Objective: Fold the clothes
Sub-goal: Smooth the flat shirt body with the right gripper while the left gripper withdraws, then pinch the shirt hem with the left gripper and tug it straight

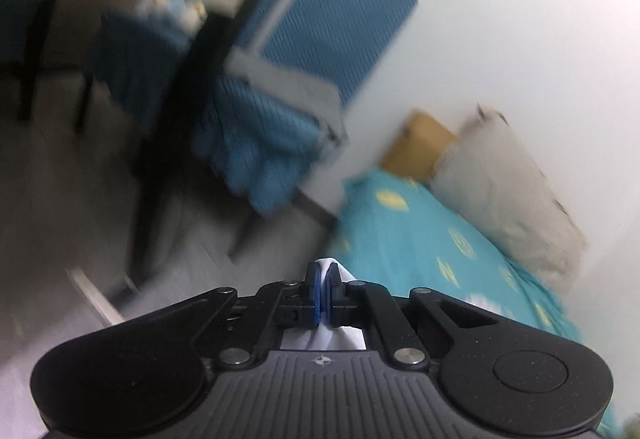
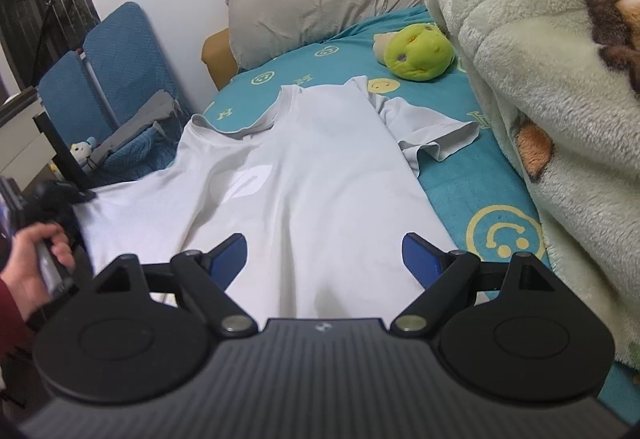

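Here a white T-shirt [image 2: 304, 175] lies spread front-up on a bed with a teal smiley-print sheet [image 2: 472, 175], collar toward a grey pillow [image 2: 320, 7] at the head, one short sleeve lying out toward a fleece blanket [image 2: 540, 79] heaped along the far side. The right gripper [image 2: 325, 253] points slightly downward over the shirt's lower part, its blue-padded fingers [image 2: 420, 259] spread wide with only flat cloth between them and nothing gripped. The left gripper [image 1: 323, 289] has its pads pressed together on a fold of the white fabric, which shows above and below the closed tips. In the right wrist view a bare hand [image 2: 34, 271] with a dark red cuff holds that tool at the shirt's left edge, beside the bed, where the cloth is drawn outward. A green plush toy [image 2: 418, 53] rests near the pillow; a blue chair [image 2: 120, 67] stands against the wall
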`<state>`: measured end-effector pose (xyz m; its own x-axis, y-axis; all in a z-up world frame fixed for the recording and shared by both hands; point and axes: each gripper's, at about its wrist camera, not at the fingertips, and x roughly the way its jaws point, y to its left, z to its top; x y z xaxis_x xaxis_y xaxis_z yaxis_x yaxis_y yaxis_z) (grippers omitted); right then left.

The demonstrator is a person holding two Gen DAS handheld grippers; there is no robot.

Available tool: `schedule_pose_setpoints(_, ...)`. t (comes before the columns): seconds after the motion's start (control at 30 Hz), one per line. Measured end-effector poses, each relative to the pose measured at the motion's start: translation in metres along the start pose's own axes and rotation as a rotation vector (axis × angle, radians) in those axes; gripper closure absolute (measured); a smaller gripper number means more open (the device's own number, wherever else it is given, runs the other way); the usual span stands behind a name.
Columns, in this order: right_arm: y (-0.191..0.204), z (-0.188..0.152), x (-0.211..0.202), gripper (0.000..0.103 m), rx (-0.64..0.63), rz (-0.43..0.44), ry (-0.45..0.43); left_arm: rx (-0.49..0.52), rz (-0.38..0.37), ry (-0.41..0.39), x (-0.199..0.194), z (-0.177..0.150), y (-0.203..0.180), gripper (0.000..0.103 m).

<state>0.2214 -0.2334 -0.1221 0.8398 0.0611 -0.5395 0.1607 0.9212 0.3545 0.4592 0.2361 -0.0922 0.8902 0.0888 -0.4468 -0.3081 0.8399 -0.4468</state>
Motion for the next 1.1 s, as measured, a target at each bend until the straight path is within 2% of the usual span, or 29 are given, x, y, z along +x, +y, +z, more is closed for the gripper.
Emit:
schedule_pose_setpoints(0.1,-0.003,0.001,0.002,0.017,0.001,-0.015,-0.009,0.103,0.210,-0.080,0.016,0.021,-0.015,0.100)
schedule_pose_setpoints(0.17,-0.005,0.001,0.005,0.017,0.004,-0.024,-0.010,0.159,0.314,-0.058,0.038,0.021,-0.016,0.100)
schedule_pose_setpoints(0.23,-0.008,0.001,0.007,0.017,0.007,-0.033,-0.008,0.158,0.342,-0.030,0.052,0.014,-0.010,0.100)
schedule_pose_setpoints(0.27,-0.008,0.001,0.009,0.017,0.006,-0.038,-0.006,0.157,0.354,-0.016,0.059,0.011,-0.007,0.095)
schedule_pose_setpoints(0.3,-0.009,0.000,0.011,0.017,0.004,-0.040,-0.005,0.149,0.339,0.001,0.059,0.007,-0.005,0.083)
schedule_pose_setpoints(0.37,-0.008,0.000,0.014,0.017,0.000,-0.040,-0.001,0.132,0.304,0.035,0.059,0.000,-0.001,0.072)
schedule_pose_setpoints(0.47,-0.007,-0.001,0.016,0.017,-0.009,-0.032,0.000,0.153,0.225,0.106,0.043,-0.013,-0.007,0.060)
schedule_pose_setpoints(0.5,-0.006,0.000,0.015,0.017,-0.009,-0.027,-0.004,0.158,0.197,0.144,0.027,-0.018,-0.006,0.054)
schedule_pose_setpoints(0.57,-0.005,0.001,0.013,0.017,-0.010,-0.019,-0.010,0.166,0.140,0.220,-0.005,-0.028,-0.003,0.049)
schedule_pose_setpoints(0.7,-0.001,0.005,0.000,0.017,-0.017,-0.012,-0.047,0.141,0.065,0.395,-0.091,-0.053,0.010,0.045)
schedule_pose_setpoints(0.87,0.004,0.009,-0.025,0.017,-0.022,0.004,-0.090,0.133,0.041,0.598,-0.188,-0.084,0.028,0.039)
schedule_pose_setpoints(1.03,0.010,0.010,-0.052,0.017,-0.037,0.003,-0.122,0.131,0.054,0.785,-0.245,-0.119,0.036,0.039)
schedule_pose_setpoints(1.1,0.010,0.009,-0.062,0.017,-0.032,0.008,-0.126,0.146,0.088,0.842,-0.260,-0.131,0.036,0.040)
